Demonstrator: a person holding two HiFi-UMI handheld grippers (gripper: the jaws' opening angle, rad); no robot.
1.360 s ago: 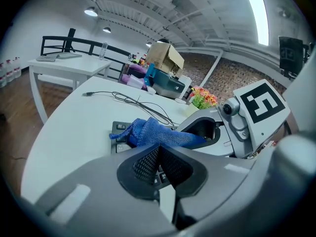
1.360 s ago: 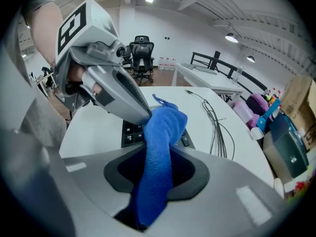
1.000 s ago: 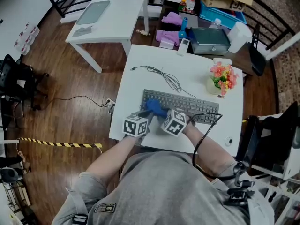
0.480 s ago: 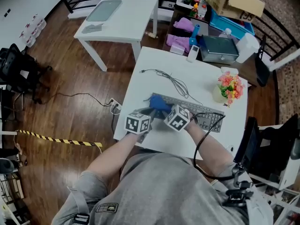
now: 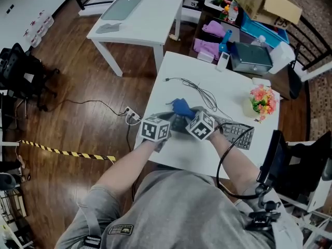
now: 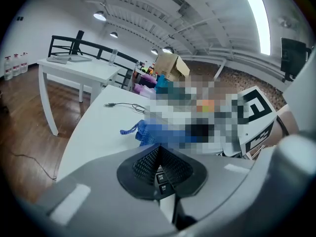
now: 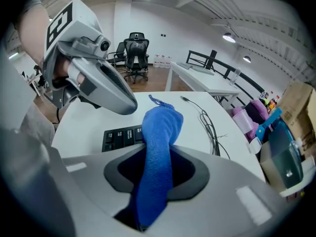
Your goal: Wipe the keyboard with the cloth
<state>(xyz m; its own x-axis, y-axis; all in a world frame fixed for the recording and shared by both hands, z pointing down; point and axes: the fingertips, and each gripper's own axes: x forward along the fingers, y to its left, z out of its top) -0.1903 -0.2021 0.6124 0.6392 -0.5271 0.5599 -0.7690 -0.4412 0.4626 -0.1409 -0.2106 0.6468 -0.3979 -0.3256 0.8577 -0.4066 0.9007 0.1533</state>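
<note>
A grey keyboard lies across the white table, with both grippers over its left end. My right gripper is shut on a blue cloth. In the right gripper view the cloth runs up between the jaws and hangs over the keyboard's dark keys onto the table. My left gripper sits just left of it, its pads meeting at the tips with keys showing in the gap behind them. The same cloth lies ahead of it.
The keyboard's thin black cable snakes over the far half of the table. A vase of flowers stands at the right edge. Past the far edge are a white remote and a grey box. The table's left edge is close to the grippers.
Both grippers have slid together toward the far left part of the keyboard, and the blue cloth has gone with the right one. Neither gripper's jaws have changed.
</note>
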